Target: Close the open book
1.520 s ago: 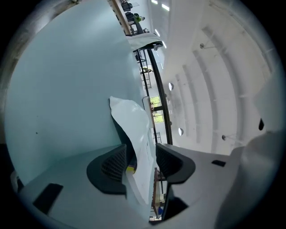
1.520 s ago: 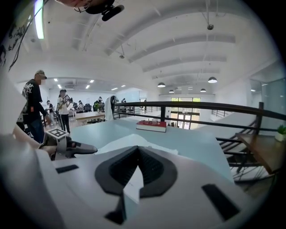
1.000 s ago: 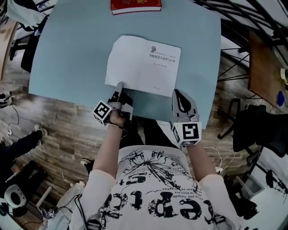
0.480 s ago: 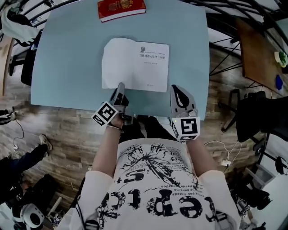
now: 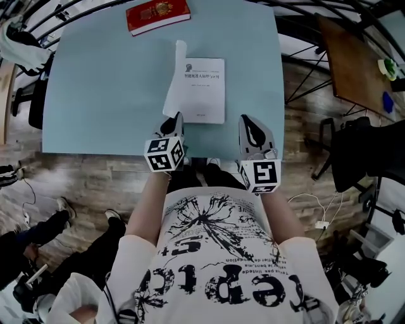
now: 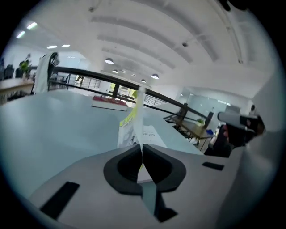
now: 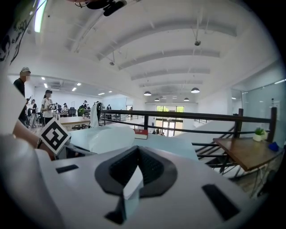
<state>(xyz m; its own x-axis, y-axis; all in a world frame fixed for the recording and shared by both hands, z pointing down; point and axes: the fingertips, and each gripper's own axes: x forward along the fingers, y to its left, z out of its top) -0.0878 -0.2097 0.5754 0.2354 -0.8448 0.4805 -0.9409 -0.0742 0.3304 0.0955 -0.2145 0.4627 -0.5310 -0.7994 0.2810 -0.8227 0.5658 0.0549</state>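
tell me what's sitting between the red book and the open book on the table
Nothing. In the head view, only bare blue table separates the red book from the open book.

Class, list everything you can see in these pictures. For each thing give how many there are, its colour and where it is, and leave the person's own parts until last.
table: one, light blue, centre of the head view.
open book: one, white pages, mid-table; its left leaf stands upright.
red book: one, red, at the table's far edge.
side table: one, brown wood, off to the right.
floor: one, brown planks, around the table.
T-shirt: one, white with black print, bottom of the head view.
left tongs: one, grey, over the table's near edge, shut on the open book's raised leaf.
right tongs: one, grey, right of the book, shut, empty.
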